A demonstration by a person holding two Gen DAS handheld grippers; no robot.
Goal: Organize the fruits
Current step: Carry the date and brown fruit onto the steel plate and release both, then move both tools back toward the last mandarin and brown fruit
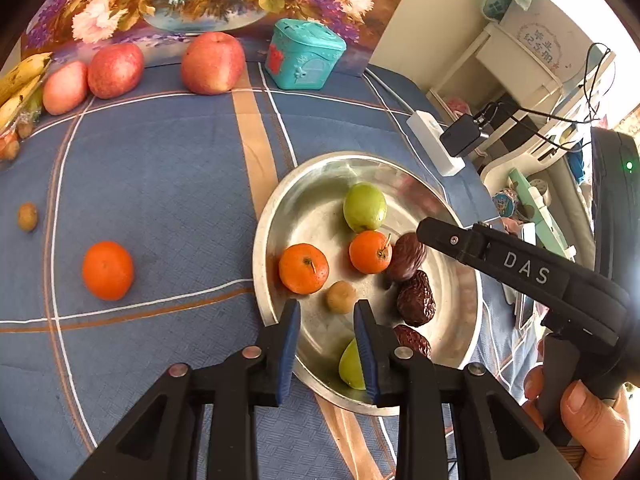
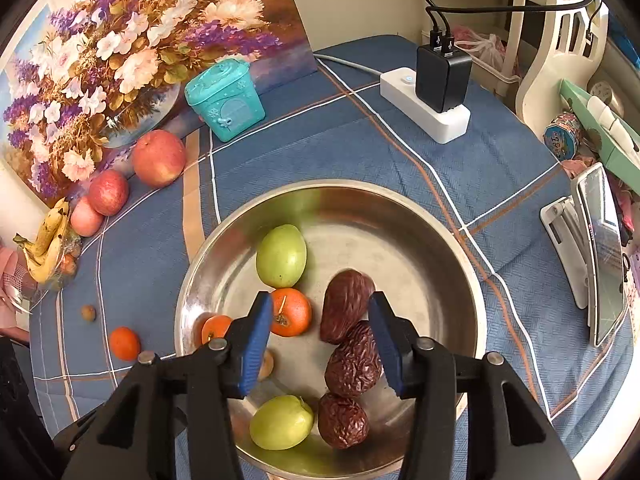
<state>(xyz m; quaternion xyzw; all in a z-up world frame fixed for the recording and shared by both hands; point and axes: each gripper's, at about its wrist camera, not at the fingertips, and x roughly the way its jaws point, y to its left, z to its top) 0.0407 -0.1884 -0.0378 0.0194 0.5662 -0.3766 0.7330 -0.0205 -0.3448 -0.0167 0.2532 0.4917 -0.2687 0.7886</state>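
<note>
Most fruit sits in the pan (image 2: pixel 460 240); a tangerine (image 1: pixel 107 270) and longan (image 1: pixel 27 216) wait on the tabletop (image 1: pixel 160 184). Left hand-held gripper (image 1: pixel 327 316) and right hand-held gripper (image 2: pixel 320 312) hover parted, empty.

Left claw (image 1: pixel 327 344) hides half a green fruit (image 1: pixel 352 366).

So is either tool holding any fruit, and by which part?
Nothing is held. The left tool and right tool hang over the metal plate, pads apart, gripping no fruit.
</note>
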